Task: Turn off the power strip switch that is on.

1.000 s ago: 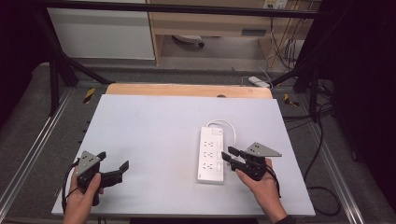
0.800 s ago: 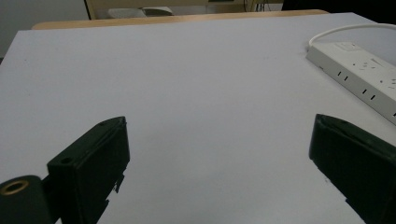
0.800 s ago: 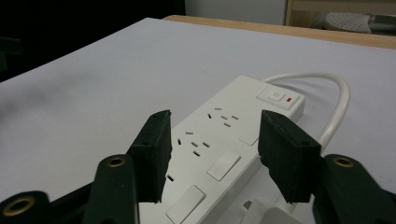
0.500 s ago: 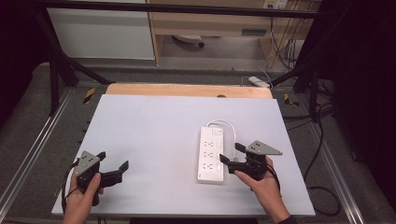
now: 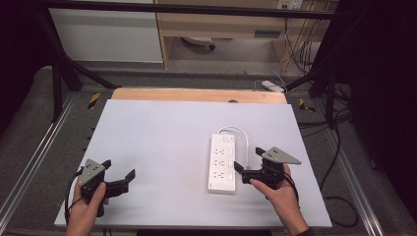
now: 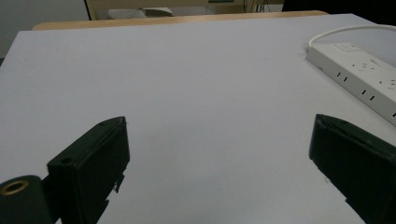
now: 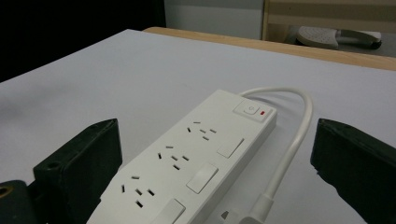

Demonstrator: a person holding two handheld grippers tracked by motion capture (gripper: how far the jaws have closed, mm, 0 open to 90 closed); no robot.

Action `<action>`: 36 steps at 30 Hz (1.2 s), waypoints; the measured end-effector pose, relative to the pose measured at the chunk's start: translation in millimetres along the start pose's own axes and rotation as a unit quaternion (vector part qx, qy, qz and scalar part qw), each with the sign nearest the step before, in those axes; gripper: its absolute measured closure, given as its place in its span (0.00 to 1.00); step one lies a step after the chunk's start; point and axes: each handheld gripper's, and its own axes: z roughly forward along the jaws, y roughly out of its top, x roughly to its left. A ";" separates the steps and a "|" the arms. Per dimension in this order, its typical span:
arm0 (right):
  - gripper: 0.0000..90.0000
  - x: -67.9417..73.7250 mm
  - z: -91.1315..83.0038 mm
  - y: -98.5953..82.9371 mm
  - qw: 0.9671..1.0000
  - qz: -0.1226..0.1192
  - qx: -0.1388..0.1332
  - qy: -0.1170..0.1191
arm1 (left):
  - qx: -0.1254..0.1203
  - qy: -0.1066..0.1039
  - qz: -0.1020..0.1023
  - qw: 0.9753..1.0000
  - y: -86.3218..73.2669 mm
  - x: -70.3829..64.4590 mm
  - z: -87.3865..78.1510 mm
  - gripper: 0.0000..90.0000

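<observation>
Plastic, rigid and fairly light is how the power strip [image 5: 221, 162] looks, so it should lift or slide as one stiff piece; its smooth white shell may slip between hard jaws. It lies flat on the white table [image 5: 162, 142], right of the middle, its length running away from the person. The right gripper [image 5: 251, 167] sits just beside its near right end, jaws spread wide and holding nothing. Across the narrow width near that end seems the best hold, clear of the switch [image 7: 252, 110] at the far end. The white cord [image 7: 292, 140] loops from the far end back along the right side, right where one jaw would go, and could drag or snag. The left gripper [image 5: 118, 177] rests well apart at the near left, jaws also wide and bare.
</observation>
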 end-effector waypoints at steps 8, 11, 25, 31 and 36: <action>0.03 -7.1 -6.8 2.2 1.000 0.005 -0.007 -0.009 | -0.001 0.000 0.000 1.000 0.2 0.1 -0.3 0.06; 0.03 -9.4 -9.7 3.2 1.000 0.003 -0.011 -0.010 | -0.001 0.000 0.000 1.000 0.2 0.1 -0.4 0.06; 0.03 -20.9 -25.1 6.5 0.999 0.003 -0.028 -0.027 | -0.002 0.000 0.000 1.000 0.4 0.2 -1.0 0.06; 0.04 -26.5 -32.9 7.0 0.999 0.006 -0.032 -0.034 | -0.003 0.000 -0.001 1.000 0.5 0.2 -1.1 0.06; 0.04 -30.4 -38.5 7.2 0.999 0.008 -0.036 -0.034 | -0.003 0.000 0.000 1.000 0.6 0.4 -1.5 0.06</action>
